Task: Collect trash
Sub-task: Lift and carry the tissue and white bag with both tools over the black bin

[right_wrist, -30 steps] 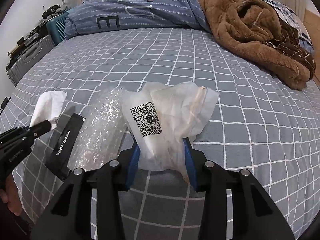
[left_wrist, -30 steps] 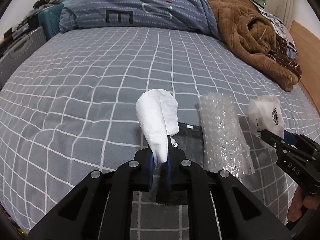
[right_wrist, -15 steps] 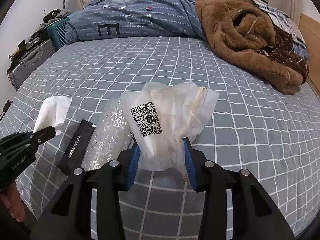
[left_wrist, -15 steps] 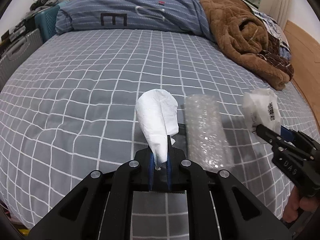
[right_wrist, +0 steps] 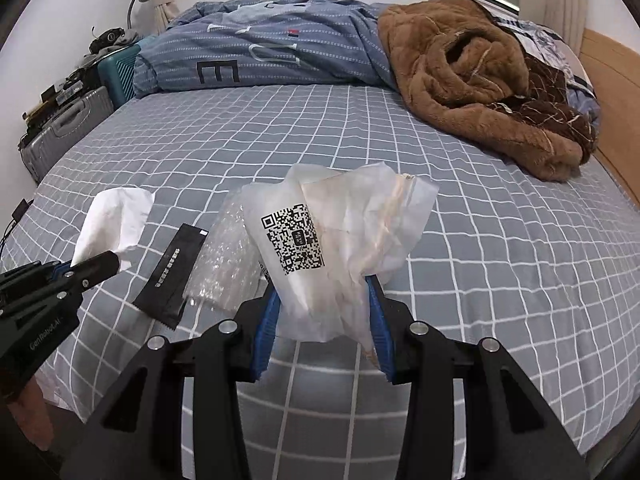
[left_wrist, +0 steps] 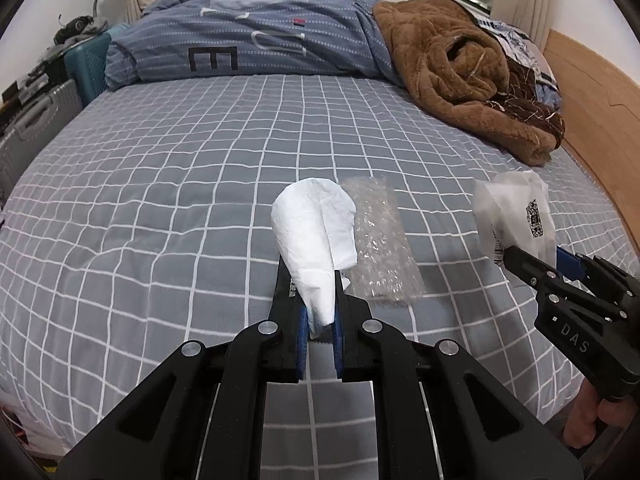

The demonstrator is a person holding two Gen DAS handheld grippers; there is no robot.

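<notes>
My left gripper [left_wrist: 320, 320] is shut on a crumpled white tissue [left_wrist: 316, 236] and holds it above the bed; the tissue also shows in the right wrist view [right_wrist: 114, 220]. My right gripper [right_wrist: 324, 320] is shut on a translucent plastic bag with a QR code [right_wrist: 332, 240], also lifted; the bag also shows in the left wrist view [left_wrist: 516, 216]. A piece of bubble wrap [left_wrist: 380, 240] and a black sachet [right_wrist: 172, 276] lie on the grey checked bedsheet [left_wrist: 160, 200] below and between the grippers. In the left wrist view the tissue hides most of the sachet.
A blue duvet [left_wrist: 256, 48] and a brown fleece blanket [left_wrist: 464, 80] are piled at the far side of the bed. A wooden headboard [left_wrist: 600, 112] runs along the right. Suitcases [right_wrist: 64, 128] stand at the far left beside the bed.
Both grippers have risen and drawn back from the bed with the tissue and the bag held. The bubble wrap and sachet stay on the sheet, now farther off.
</notes>
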